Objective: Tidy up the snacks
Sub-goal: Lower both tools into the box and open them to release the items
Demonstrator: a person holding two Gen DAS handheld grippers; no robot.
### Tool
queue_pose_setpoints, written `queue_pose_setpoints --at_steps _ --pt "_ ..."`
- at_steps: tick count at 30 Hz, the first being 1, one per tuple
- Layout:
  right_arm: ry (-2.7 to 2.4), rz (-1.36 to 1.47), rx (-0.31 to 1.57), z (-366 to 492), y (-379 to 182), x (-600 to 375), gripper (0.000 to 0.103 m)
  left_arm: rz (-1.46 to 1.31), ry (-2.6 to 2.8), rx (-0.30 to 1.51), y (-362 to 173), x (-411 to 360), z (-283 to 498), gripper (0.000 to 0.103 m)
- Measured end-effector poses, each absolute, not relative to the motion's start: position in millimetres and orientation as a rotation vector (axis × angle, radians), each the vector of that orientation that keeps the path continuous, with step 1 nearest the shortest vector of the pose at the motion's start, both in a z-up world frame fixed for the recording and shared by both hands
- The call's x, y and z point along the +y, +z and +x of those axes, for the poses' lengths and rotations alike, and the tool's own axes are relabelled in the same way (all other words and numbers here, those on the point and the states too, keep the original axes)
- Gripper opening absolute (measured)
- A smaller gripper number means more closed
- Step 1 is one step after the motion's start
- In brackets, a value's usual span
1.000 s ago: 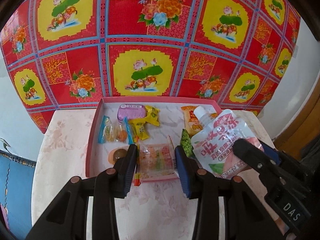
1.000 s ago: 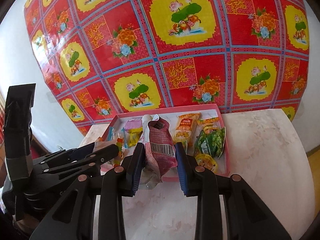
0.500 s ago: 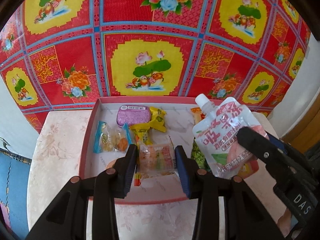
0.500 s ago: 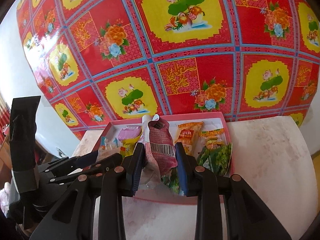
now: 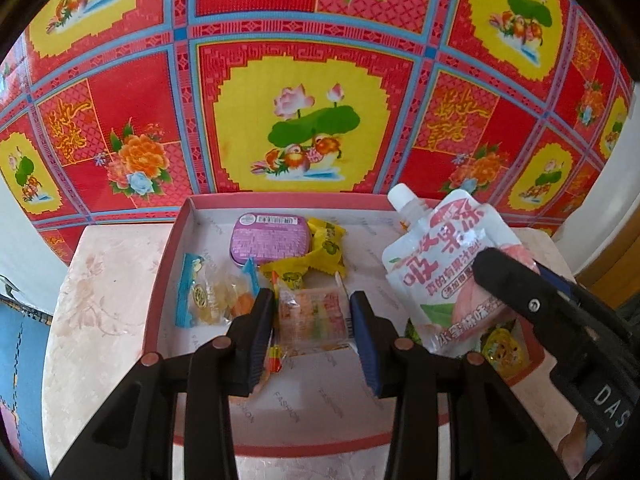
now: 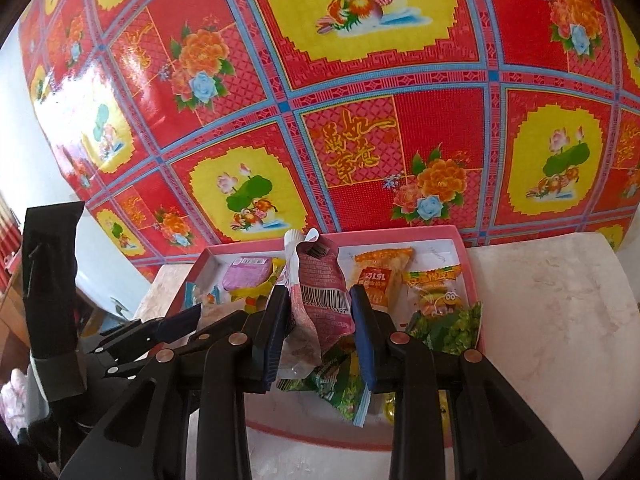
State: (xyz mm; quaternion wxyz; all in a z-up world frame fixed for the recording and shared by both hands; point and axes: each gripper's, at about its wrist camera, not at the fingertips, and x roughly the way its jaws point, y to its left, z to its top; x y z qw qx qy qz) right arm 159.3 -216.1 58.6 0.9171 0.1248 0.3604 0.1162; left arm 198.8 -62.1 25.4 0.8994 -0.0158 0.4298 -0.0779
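A pink tray [image 5: 168,264] on a pale marbled table holds several snacks. My left gripper [image 5: 312,320] is shut on a clear packet of coloured candies [image 5: 310,314], held over the tray's front part. My right gripper [image 6: 318,320] is shut on a pink-and-white spouted jelly pouch [image 6: 320,292], upright over the tray; the pouch also shows in the left wrist view [image 5: 444,268]. In the tray lie a purple tin [image 5: 268,238], yellow candies [image 5: 320,252], a blue-edged candy bag [image 5: 208,294], an orange snack pack [image 6: 380,272] and green pea packs [image 6: 452,328].
A red, yellow and blue floral sheet [image 5: 304,100] hangs right behind the table. The tray's rim [image 6: 468,264] stands raised around the snacks. Bare tabletop lies left [image 5: 100,300] and right [image 6: 560,320] of the tray. A wooden door edge [image 5: 616,256] is at the far right.
Both grippers have moved forward over the tray, each still holding its packet. The tray and wall sheet now look larger and closer.
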Motion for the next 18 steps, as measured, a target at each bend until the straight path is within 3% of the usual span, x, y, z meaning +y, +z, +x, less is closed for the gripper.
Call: queue_pose_setpoints --at_steps 18 --pt "0.255 0.319 0.804 176.7 31.8 -219.5 0.032 -0.031 -0.155 0.922 3.6 -79.4 217.1 0.042"
